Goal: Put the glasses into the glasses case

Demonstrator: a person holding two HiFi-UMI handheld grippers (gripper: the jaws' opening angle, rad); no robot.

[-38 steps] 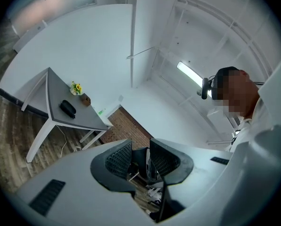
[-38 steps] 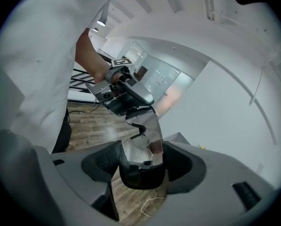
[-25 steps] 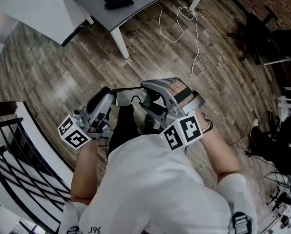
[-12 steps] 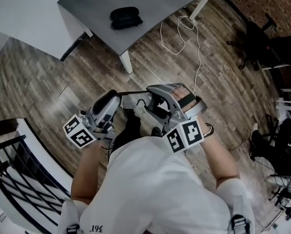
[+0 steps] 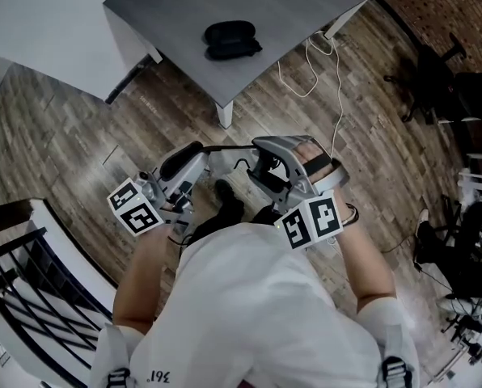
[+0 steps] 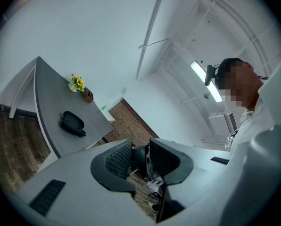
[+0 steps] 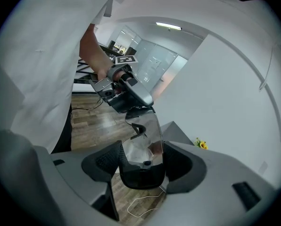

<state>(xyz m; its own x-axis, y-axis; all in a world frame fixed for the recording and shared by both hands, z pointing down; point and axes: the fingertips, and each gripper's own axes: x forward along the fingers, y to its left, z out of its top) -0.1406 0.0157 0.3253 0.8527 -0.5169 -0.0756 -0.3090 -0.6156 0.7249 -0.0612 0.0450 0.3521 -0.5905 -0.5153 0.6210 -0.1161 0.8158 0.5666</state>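
A closed black glasses case [image 5: 231, 39] lies on the grey table [image 5: 176, 10] ahead of me; the left gripper view shows the case [image 6: 72, 123] too. Both grippers carry the black glasses [image 7: 140, 173] between them over the wooden floor, short of the table. My right gripper [image 5: 263, 165] is shut on the front of the frame, and a dark lens fills its jaws [image 7: 141, 161]. My left gripper [image 5: 199, 155] is shut on the end of the thin temple [image 5: 225, 147]. Its jaws [image 6: 143, 160] stand close together with a dark part between them.
A white cable [image 5: 322, 63] lies looped on the floor by the table's right side. A white table leg [image 5: 223, 113] stands nearest me. A black railing [image 5: 31, 297] runs at lower left. Dark chairs and gear [image 5: 435, 79] crowd the right. A small flower pot [image 6: 76, 83] stands on the table's far end.
The table and case have come nearer and lower in the head view. Both grippers moved along with the person, still holding the glasses between them.
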